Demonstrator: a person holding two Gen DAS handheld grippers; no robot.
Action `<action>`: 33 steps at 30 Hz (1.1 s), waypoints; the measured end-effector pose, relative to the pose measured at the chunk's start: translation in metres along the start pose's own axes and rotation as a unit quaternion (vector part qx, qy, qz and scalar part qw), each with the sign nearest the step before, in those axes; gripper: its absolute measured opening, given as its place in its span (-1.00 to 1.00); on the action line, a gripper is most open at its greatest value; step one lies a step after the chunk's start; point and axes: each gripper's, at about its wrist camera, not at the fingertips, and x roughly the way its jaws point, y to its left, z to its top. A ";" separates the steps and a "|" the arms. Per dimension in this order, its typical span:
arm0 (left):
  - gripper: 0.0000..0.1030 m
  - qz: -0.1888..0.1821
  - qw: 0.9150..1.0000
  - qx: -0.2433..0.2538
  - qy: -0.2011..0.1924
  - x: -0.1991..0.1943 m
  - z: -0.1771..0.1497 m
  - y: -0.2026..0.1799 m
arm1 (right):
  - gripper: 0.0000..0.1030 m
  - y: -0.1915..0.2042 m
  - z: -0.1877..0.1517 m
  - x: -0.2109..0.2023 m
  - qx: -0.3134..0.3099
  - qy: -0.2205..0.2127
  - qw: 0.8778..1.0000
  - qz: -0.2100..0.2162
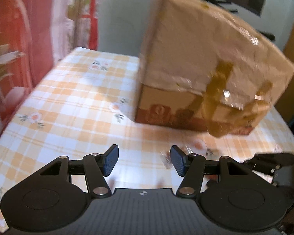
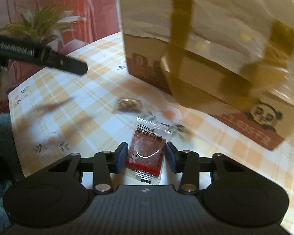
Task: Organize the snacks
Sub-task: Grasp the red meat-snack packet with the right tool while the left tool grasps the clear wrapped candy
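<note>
- The right tongs (image 2: 145, 154) are spread, one blue pad (image 2: 121, 156) on each side of a flat snack packet (image 2: 146, 152). There looks to be a thin gap between pads and packet, though the picture is a bit blurry there, so they do not seem to be pinching it yet.
- The packet lies flat on the checked tablecloth (image 2: 68, 105), with red dried meat showing through its clear wrapper.
- A second small snack (image 2: 128, 104), brown in a clear wrapper, lies a little farther on, apart from the packet.
- The left tongs (image 1: 144, 159) are spread too, with nothing between them. They hang over the bare cloth, near the right tongs.
- A big cardboard box (image 2: 205, 49) with tape and a panda picture stands behind the snacks. It looks tipped or blurry, so I cannot tell if it is open.
- The step in hand looks like picking up the meat packet.
- Next, the pads need to squeeze together until they grip the packet's sides. The packet is thin and slippery, so it could bend or slide out.
- Then it wants lifting, most likely to the box.
</note>
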 end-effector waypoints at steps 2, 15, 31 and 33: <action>0.18 -0.007 1.000 0.028 0.008 0.011 -0.001 -0.009 | -0.14 -0.005 -0.004 -0.004 0.006 -0.003 1.000 -0.007; -0.10 -0.060 0.988 0.134 0.046 0.060 0.006 -0.045 | -0.14 -0.022 -0.018 -0.017 0.044 -0.013 0.999 -0.019; -0.60 -0.020 0.990 0.129 0.044 0.060 -0.007 -0.045 | -0.14 -0.025 -0.022 -0.022 0.052 -0.015 0.998 -0.014; -0.60 -0.035 0.993 0.108 0.036 0.054 -0.007 -0.043 | -0.14 -0.023 -0.022 -0.024 0.049 -0.015 0.999 -0.011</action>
